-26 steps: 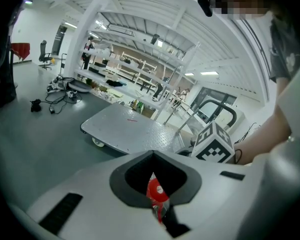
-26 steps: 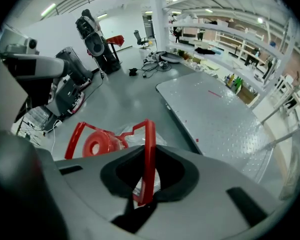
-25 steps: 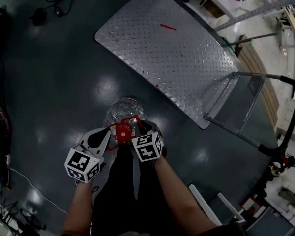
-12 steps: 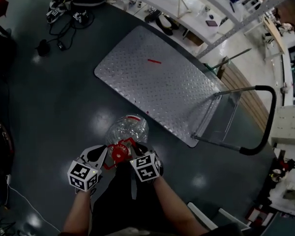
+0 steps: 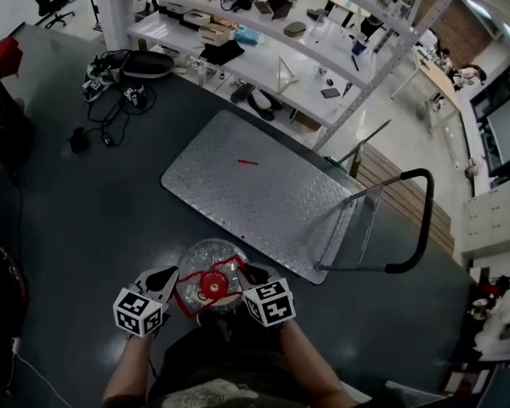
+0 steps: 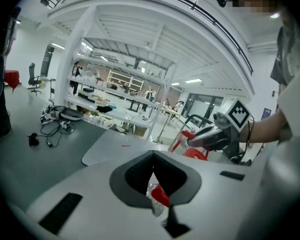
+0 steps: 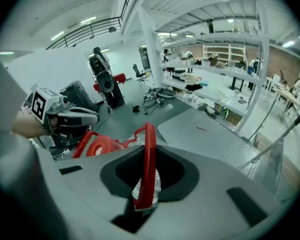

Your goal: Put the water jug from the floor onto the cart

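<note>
Evidently the lift-and-carry step was in hand. The water jug (image 5: 206, 256) hung in front of the person, between the left gripper (image 5: 172, 280) and the right gripper (image 5: 248, 277). It looked to be off the floor (image 5: 85, 211), though no view showed its base.

The left gripper was closed on one side of the jug's red handle (image 7: 149, 154), with a short piece of red pinched where its jaws met. The right gripper was clamped on the opposite side, and the red strap ran straight up between its nearly closed jaws. The red cap (image 5: 211, 286) sat between the two grippers, facing up.

The jug was just short of the near edge of the cart (image 5: 263, 194), whose deck was bare but for a small red mark. Its push bar (image 5: 418, 228) stood at the far right.

Next, both grippers probably needed to carry the jug forward together over the deck at matched height, so the handle did not twist. They could then lower it upright before either grip was released.
</note>
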